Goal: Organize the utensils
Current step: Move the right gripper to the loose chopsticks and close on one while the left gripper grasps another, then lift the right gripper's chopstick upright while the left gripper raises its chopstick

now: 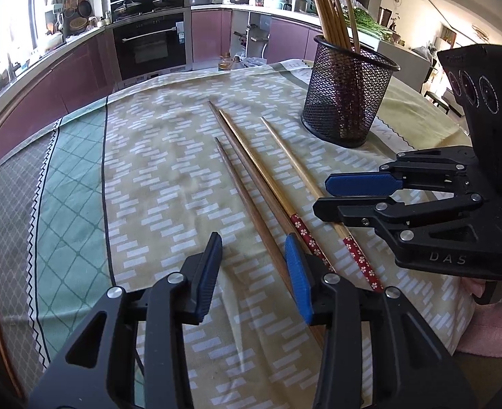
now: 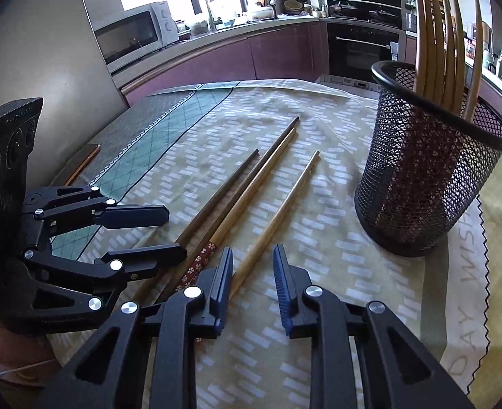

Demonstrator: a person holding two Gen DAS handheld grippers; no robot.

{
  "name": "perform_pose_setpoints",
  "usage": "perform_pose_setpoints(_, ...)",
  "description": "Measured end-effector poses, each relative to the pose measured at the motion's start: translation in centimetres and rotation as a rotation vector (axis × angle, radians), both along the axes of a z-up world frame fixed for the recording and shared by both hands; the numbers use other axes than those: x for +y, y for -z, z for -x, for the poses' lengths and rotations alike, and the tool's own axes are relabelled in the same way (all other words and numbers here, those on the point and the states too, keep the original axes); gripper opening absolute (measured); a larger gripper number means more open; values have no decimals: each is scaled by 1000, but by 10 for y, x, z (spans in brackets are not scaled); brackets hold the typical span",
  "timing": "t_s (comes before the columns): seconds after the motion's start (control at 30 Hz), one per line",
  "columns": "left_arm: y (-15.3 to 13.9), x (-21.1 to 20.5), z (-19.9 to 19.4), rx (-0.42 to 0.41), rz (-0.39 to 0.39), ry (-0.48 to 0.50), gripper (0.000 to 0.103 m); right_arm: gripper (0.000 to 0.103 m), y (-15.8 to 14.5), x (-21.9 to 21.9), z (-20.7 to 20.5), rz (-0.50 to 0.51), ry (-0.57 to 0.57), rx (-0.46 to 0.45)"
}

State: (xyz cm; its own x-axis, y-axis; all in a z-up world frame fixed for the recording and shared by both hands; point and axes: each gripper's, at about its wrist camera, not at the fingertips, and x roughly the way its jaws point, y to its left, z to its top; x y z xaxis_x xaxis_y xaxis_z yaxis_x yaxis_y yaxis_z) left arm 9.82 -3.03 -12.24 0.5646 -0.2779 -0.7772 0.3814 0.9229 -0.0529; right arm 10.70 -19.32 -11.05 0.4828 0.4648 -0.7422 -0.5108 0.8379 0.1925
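Several loose chopsticks lie side by side on the patterned tablecloth [image 1: 148, 177]: two dark brown ones [image 1: 247, 201] and two pale ones with red flowered ends [image 1: 302, 228]. The rightmost pale chopstick [image 2: 278, 211] runs between my right gripper's [image 2: 253, 252] pads, close to the left pad, untouched; its jaws stand apart. My left gripper [image 1: 252, 242] is open low over the dark chopsticks, one passing beside its right blue pad [image 1: 297, 272]. A black mesh holder [image 1: 348, 102] [image 2: 428, 177] with several bamboo chopsticks upright stands at the far right.
The other gripper shows in each view: the right one [image 1: 321, 194], the left one [image 2: 176, 231]. A flat copper-edged object [image 2: 84, 160] lies at the table's left edge. A pink sleeve [image 1: 489, 327] is at the right. Kitchen cabinets and an oven [image 1: 148, 47] stand beyond the table.
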Motion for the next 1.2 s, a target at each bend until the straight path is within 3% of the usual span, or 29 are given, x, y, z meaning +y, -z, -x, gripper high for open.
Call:
perform_pose_setpoints(0.43, 0, 7, -28, 14, 27, -61, 15, 13, 1, -3, -13, -8, 26, 4)
perform_pose_setpoints(0.93, -2, 2, -44, 37, -1, -95, 13, 13, 1, -5, -26, -33, 58, 20)
perform_pose_setpoints(1.2, -8, 12, -33, 26, 79, -122, 9, 6, -1, -20, -24, -129, 86, 42)
